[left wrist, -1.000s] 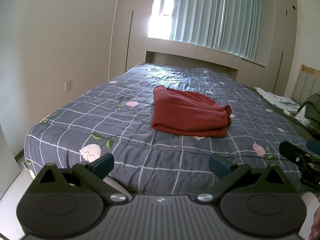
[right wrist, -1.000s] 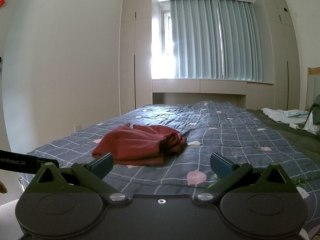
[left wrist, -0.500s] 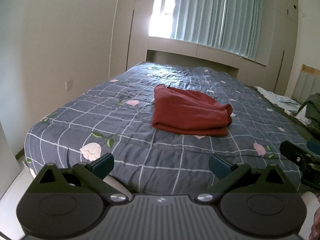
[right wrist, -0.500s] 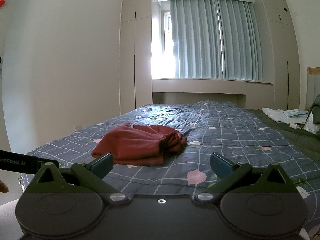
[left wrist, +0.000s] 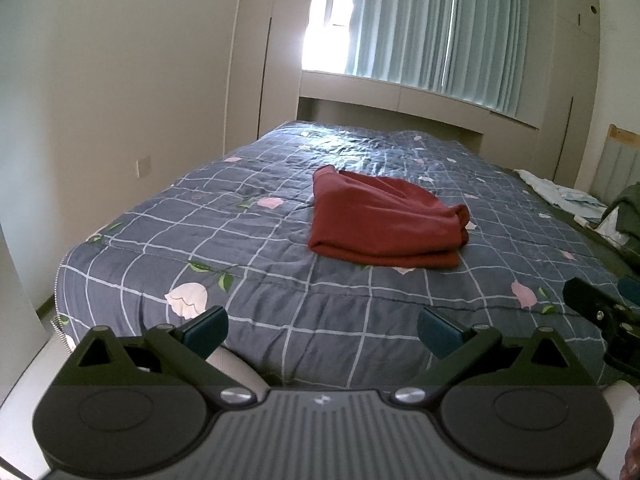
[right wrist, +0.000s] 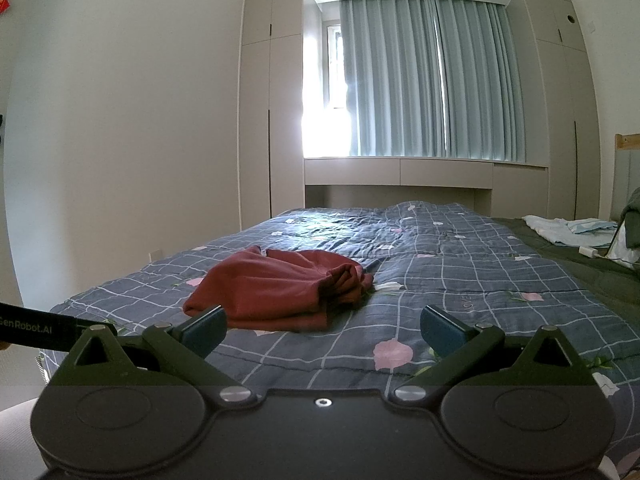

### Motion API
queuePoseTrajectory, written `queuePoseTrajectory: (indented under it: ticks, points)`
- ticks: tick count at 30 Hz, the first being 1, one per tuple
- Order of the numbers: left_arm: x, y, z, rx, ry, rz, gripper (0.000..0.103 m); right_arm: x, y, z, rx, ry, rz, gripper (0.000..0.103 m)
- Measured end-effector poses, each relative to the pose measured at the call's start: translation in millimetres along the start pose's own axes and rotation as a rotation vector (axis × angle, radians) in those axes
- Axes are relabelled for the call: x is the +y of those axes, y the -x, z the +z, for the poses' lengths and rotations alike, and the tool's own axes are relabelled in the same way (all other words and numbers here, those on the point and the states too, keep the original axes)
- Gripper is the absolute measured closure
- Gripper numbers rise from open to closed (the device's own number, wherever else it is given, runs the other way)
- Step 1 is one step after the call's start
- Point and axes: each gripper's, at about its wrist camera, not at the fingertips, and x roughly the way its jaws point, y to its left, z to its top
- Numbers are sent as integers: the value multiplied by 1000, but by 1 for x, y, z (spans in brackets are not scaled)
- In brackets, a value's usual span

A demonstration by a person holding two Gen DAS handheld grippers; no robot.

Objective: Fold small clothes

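Observation:
A dark red garment lies folded in a loose bundle on the blue checked quilt of the bed. It also shows in the right wrist view, with crumpled ends at its right side. My left gripper is open and empty, held back at the near edge of the bed. My right gripper is open and empty, low over the near edge, to the right of the garment. Part of the right gripper shows at the right edge of the left wrist view.
Pale clothes and a dark green heap lie at the far right of the bed. A wall stands on the left, wardrobes and a curtained window behind. The floor shows at lower left.
The left gripper has tilted or moved slightly, so the garment sits a little lower in its view. The right gripper has not moved. Both stay open.

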Motion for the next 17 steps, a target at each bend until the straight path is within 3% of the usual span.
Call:
queuePoseTrajectory:
  ticks: [17]
  points:
    - [0, 0, 0, 5, -7, 2, 0, 0, -1, -2, 2, -1, 0, 1]
